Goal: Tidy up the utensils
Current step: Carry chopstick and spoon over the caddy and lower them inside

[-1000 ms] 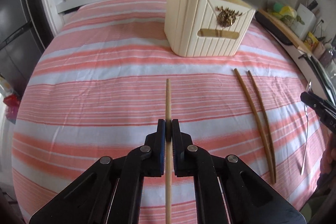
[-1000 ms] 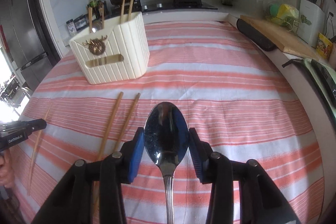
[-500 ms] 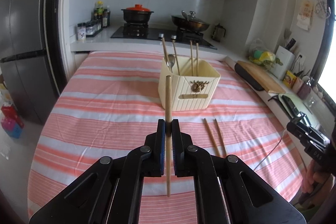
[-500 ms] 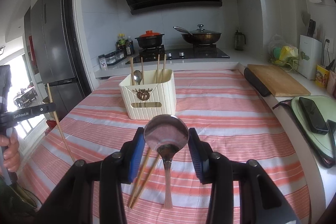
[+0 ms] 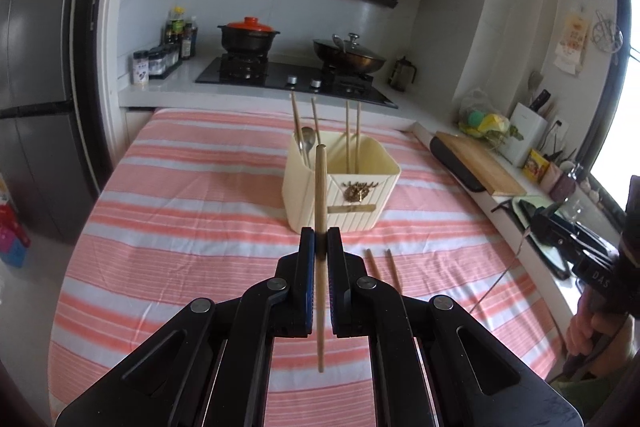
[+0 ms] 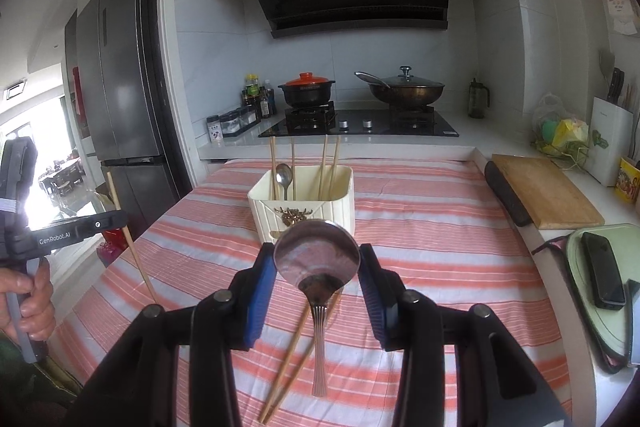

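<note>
Your left hand-held gripper (image 5: 320, 247) pinches a bare wooden chopstick (image 5: 320, 211); your right hand-held gripper (image 6: 317, 267) clasps a shiny steel spoon (image 6: 317, 259) by its bowl. Both hang short of the cream ribbed holder (image 6: 304, 205). The spoon's smooth bowl may slip; the chopstick could catch the rim.

Red-lid pot (image 6: 307, 90) & wok (image 6: 405, 91) on stove, chopping board (image 6: 545, 190) by wall.

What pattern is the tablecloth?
Tablecloth: salmon-pink and white horizontal stripes, clearest in the left wrist view.
</note>
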